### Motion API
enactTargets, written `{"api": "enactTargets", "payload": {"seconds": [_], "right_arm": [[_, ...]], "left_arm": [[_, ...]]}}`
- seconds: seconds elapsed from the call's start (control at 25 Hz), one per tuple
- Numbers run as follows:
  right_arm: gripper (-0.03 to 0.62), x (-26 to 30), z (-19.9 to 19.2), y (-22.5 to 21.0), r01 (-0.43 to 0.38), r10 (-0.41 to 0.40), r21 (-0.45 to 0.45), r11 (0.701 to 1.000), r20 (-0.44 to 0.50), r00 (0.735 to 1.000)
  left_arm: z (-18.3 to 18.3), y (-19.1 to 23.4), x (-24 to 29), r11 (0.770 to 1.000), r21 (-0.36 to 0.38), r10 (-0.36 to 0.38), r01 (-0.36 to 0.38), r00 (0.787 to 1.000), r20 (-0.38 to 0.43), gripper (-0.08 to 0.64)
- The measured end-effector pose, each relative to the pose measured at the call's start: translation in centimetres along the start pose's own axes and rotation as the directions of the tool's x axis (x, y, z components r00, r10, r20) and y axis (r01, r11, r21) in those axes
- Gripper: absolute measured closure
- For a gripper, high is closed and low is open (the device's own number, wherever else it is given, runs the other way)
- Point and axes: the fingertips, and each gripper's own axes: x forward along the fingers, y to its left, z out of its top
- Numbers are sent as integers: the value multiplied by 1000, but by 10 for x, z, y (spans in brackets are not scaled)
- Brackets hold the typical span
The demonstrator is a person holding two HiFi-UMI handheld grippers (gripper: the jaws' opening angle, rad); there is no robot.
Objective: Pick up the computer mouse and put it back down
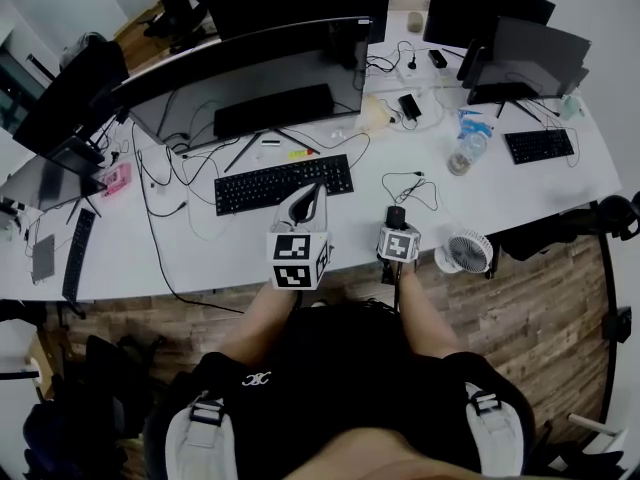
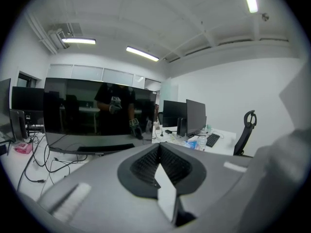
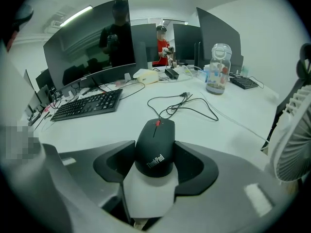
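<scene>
A black computer mouse (image 3: 156,144) with a red scroll wheel sits between the jaws of my right gripper (image 3: 155,148), and both dark pads press on its sides. In the head view the mouse (image 1: 397,215) lies just past the right gripper (image 1: 397,224), near the white desk's (image 1: 520,193) front edge. Whether it rests on the desk or hangs just above it I cannot tell. Its cable (image 3: 187,104) trails away in loops. My left gripper (image 1: 311,194) is held over the black keyboard (image 1: 284,183), tilted upward. Its jaws (image 2: 159,148) meet with nothing between them.
A wide curved monitor (image 1: 240,78) stands behind the keyboard (image 3: 87,104). A small white fan (image 1: 467,252) stands right of the mouse at the desk edge. A clear bottle (image 3: 217,75) and a second keyboard (image 1: 539,145) are further right. Loose cables cross the desk's left half.
</scene>
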Motion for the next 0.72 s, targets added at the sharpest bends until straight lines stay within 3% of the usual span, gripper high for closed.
{"api": "enactTargets", "payload": {"seconds": [0.24, 0.44, 0.6, 0.72], "right_arm": [[330, -15, 10, 10, -30, 27, 49, 998, 67, 997], [324, -46, 54, 12, -41, 30, 39, 998, 251, 968], [327, -97, 111, 5, -51, 19, 59, 997, 448, 894], [351, -151, 159, 7, -101, 55, 45, 994, 595, 802]], "left_arm": [[2, 1, -1, 1000, -5, -6, 6, 1000, 6, 506], [3, -7, 2, 999, -4, -35, 35, 999, 13, 506], [6, -15, 4, 998, -1, -58, 58, 998, 23, 506], [10, -21, 5, 997, 1, -75, 75, 997, 32, 506]]}}
